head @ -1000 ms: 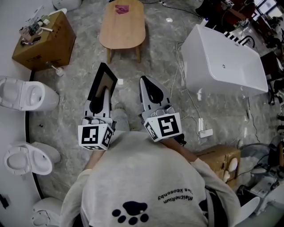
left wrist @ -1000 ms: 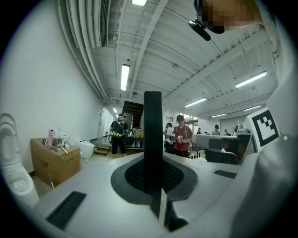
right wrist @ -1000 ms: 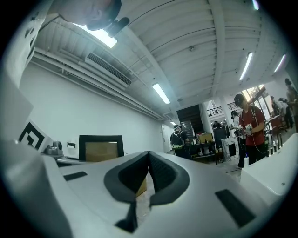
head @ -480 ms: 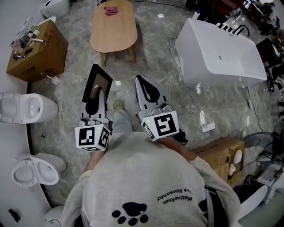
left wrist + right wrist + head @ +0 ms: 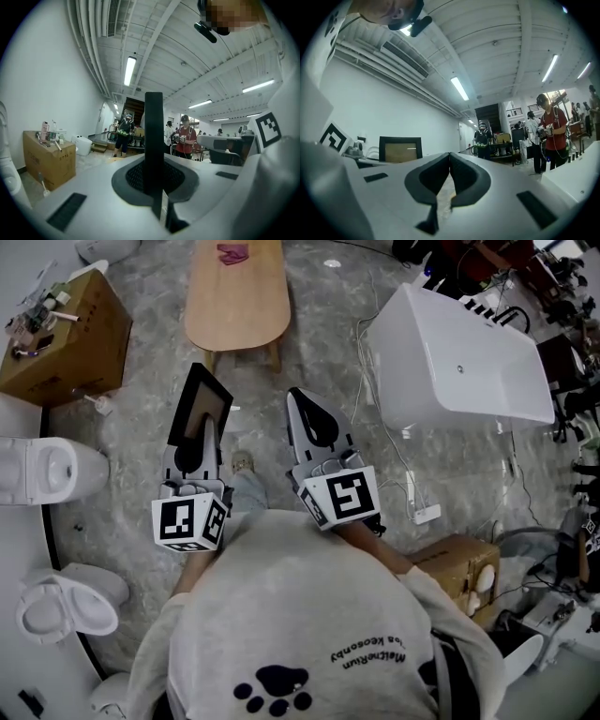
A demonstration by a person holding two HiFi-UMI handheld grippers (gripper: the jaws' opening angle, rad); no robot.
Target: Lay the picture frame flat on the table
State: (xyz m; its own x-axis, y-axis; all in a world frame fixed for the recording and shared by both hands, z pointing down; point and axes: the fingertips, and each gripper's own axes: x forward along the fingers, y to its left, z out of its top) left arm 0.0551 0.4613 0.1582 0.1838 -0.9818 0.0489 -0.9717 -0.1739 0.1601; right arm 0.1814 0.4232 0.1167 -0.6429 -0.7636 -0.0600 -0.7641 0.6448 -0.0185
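Far left: cardboard box [image 5: 58,332] with clutter on top, then two whole toilets [image 5: 42,470] against the wall, with bits of more at the edges. The left gripper [image 5: 202,427] is clamped on the picture frame [image 5: 199,395], jaws narrow and pinching its lower edge. The frame is in the air, tilted and near upright, over the floor, not on the table. The left gripper view shows it edge-on as a dark bar [image 5: 153,131] between the pads. It is probably held low so it can be tipped down flat later. The wooden table [image 5: 234,306] is ahead, well apart, with one pink thing [image 5: 232,251] at its far end. The right gripper [image 5: 299,397] is beside the left, jaws together with nothing between them, likely spare for steadying. Bathtub [image 5: 459,362] at right, second box [image 5: 457,568] near it.

Count: one frame, one table, two grippers, two boxes, one tub.
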